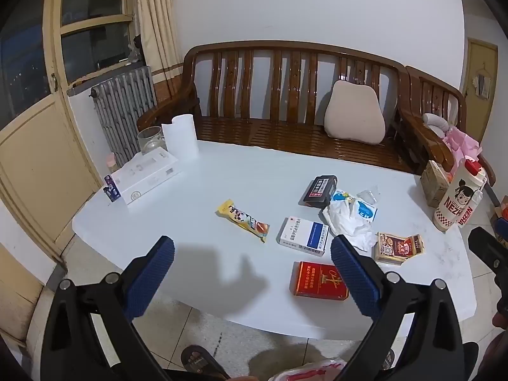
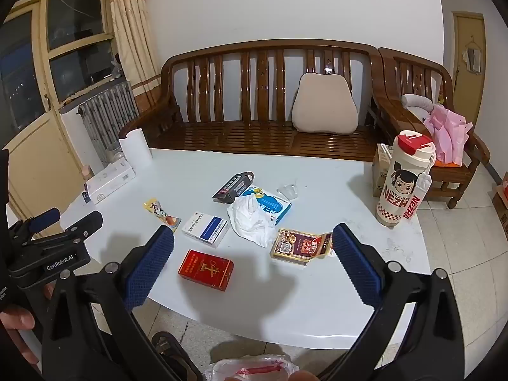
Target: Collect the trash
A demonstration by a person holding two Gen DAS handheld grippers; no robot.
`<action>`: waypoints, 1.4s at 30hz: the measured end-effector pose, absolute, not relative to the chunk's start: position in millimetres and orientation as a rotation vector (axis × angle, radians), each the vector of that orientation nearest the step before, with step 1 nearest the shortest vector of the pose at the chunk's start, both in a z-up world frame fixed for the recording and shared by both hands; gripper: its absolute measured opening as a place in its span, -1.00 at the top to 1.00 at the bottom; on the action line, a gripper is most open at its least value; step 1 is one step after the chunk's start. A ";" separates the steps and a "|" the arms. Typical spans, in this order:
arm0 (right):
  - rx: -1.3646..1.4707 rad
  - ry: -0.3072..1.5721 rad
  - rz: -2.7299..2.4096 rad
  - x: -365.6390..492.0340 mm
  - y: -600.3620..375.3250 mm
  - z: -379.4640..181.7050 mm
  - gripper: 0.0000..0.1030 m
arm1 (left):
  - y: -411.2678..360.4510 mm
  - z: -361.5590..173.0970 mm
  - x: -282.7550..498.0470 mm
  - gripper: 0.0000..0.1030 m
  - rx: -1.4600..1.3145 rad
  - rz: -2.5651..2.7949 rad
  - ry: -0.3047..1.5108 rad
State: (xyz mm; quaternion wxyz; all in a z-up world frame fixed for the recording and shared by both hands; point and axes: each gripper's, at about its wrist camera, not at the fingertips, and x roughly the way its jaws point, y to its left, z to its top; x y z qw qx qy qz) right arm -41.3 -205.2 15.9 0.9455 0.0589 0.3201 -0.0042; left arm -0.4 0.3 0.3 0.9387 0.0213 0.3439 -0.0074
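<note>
So, the trash sits scattered across the near half of the white oval counter (image 2: pixel 197 171): a flat red cardboard cigarette pack (image 2: pixel 205 269) nearest the edge, a white-and-blue medicine box (image 2: pixel 206 227) just behind it, a crumpled white tissue wad (image 2: pixel 252 222) lying over a blue-and-white paper packet (image 2: pixel 273 204), a brown-and-gold printed carton with its flap open (image 2: pixel 298 245), a black rectangular box (image 2: pixel 233 187) further back, and a yellow snack wrapper (image 1: pixel 243 219) off to the left. Nothing is picked up yet.

Both tools hover short of the counter, angled down. The left tongs (image 1: pixel 252 277) are spread wide with only bare counter between the blue pads; the right tongs (image 2: pixel 252 268) stand just as wide and empty, framing the red pack and the carton. Down by the floor, a thin clear plastic bag with red print (image 2: pixel 250 369) waits, apparently the place for the rubbish.

Now the risks, as I read them. The red pack lies flat near the rim, so a shallow swipe could nudge it off. The tissue is soft and overlaps the packet; a careless pinch may drag both or drop shreds. And the tall cream cartoon-printed tumbler with a red lid (image 2: pixel 404 184) stands close on the right, where a wide swing could topple it.
</note>
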 end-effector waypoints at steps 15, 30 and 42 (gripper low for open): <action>0.117 0.657 -0.019 -40.2 -206.4 18.7 -0.90 | 0.6 2.3 -1.8 -0.87 0.029 -0.005 0.695; 0.107 0.660 -0.017 -42.0 -204.1 19.7 -0.90 | 3.0 8.8 -3.0 -0.87 0.018 -0.011 0.689; 0.108 0.661 -0.019 -42.6 -206.4 21.1 -0.90 | 2.3 8.9 -3.0 -0.87 0.020 -0.013 0.690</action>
